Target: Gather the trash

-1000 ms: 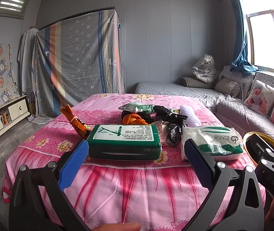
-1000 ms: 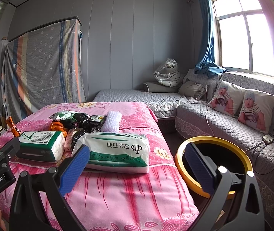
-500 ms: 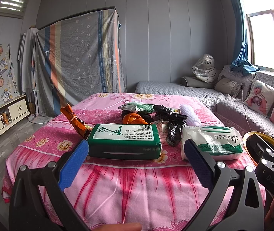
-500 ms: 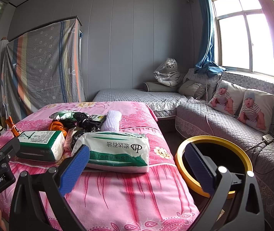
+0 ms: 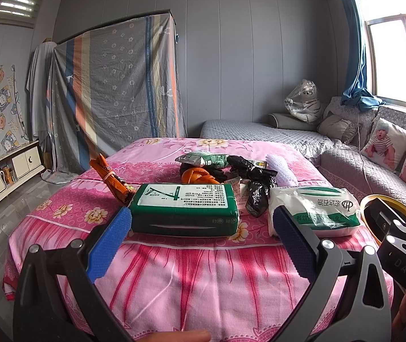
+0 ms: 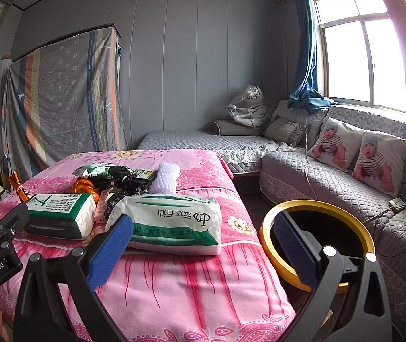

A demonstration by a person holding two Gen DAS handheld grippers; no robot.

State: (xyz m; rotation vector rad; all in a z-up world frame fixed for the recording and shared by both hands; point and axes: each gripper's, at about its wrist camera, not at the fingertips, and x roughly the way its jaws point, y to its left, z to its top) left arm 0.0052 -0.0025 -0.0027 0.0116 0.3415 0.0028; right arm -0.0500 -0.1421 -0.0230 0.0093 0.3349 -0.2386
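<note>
Both grippers hover at the near edge of the pink bed [image 5: 203, 279], empty. Left gripper [image 5: 200, 242] and right gripper [image 6: 203, 245] fingers wide. Trash mid-bed: green pack [image 5: 184, 209], white pack [image 6: 174, 223], black bag [image 5: 255, 183]. Likely light, soft, slippery film; best pinched across the short side.

Beside the pink bedspread [image 6: 203, 279] stands a grey sofa [image 6: 331, 176], two baby-print pillows [image 6: 359, 154] leaning on its back.
</note>
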